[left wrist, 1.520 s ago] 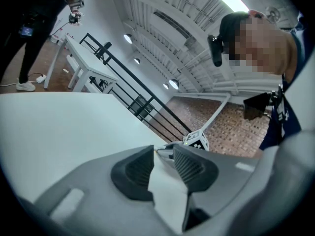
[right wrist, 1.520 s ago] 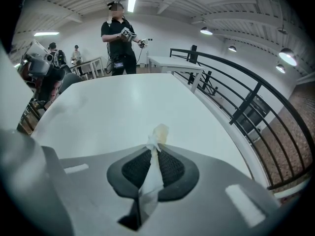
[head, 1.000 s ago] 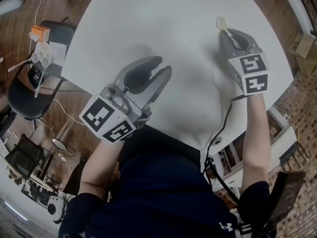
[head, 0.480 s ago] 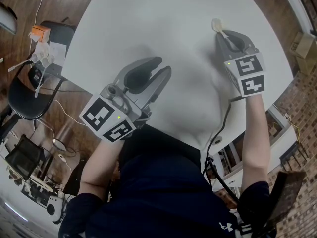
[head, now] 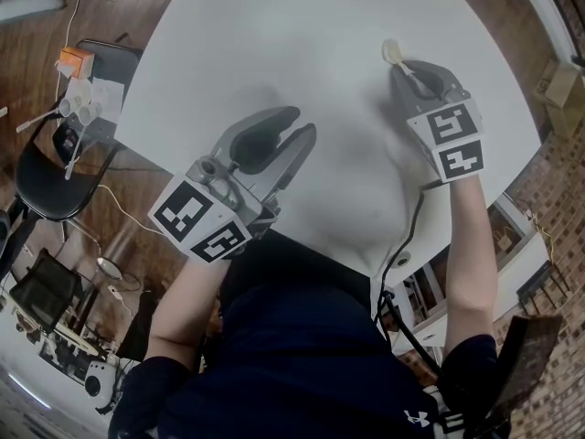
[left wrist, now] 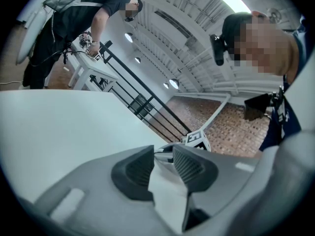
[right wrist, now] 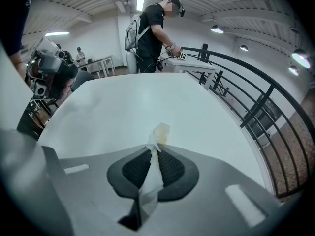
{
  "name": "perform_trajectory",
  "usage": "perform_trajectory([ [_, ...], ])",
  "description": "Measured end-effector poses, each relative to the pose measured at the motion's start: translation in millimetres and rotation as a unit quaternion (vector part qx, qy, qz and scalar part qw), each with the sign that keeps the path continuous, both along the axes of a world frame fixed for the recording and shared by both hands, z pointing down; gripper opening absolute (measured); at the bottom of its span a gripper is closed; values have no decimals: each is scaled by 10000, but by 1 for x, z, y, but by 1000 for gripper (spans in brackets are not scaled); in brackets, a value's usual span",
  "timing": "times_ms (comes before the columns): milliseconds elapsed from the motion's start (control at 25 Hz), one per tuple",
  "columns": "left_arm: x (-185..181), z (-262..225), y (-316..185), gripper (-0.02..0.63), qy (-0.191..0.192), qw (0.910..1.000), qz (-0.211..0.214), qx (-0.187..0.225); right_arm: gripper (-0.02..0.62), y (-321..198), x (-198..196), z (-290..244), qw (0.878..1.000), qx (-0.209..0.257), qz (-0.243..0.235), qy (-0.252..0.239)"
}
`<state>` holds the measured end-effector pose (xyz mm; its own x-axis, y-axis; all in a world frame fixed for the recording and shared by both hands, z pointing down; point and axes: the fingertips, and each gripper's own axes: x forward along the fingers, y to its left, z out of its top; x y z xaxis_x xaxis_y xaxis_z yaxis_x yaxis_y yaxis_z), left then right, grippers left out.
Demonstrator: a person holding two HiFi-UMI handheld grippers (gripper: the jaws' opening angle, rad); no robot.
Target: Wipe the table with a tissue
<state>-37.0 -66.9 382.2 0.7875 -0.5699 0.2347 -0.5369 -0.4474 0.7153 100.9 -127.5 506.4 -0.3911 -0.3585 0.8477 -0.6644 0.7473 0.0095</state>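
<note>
The white round table [head: 274, 35] fills the head view. My right gripper [head: 402, 65] sits on it at the right, shut on a crumpled white tissue [head: 391, 51] with a yellowish stain at its tip. In the right gripper view the tissue [right wrist: 160, 132] sticks out past the closed pads [right wrist: 172, 168] and touches the table [right wrist: 123, 107]. My left gripper [head: 300, 123] hovers over the table's near middle, open, with nothing between its fingers. In the left gripper view its jaws [left wrist: 162, 156] stand apart, and the right gripper's marker cube [left wrist: 197, 139] shows beyond them.
A black chair [head: 50, 186] stands off the table's left edge beside an orange box [head: 71, 59] and white cups [head: 78, 108]. A black railing [right wrist: 256, 102] runs along the table's far right side. A person [right wrist: 155, 33] stands at a white desk behind.
My right gripper has slid a little to the left across the table with the tissue in it. The left gripper has stayed where it was.
</note>
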Motion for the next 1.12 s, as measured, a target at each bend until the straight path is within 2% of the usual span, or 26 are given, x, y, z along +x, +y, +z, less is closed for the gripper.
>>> perform_trajectory([
  [800, 2, -5, 4, 120, 1, 10000, -3, 16, 17, 18, -17, 1, 9986, -362, -207, -317],
  [1120, -2, -17, 5, 118, -20, 9999, -3, 104, 18, 33, -29, -20, 9944, -331, 181, -983],
])
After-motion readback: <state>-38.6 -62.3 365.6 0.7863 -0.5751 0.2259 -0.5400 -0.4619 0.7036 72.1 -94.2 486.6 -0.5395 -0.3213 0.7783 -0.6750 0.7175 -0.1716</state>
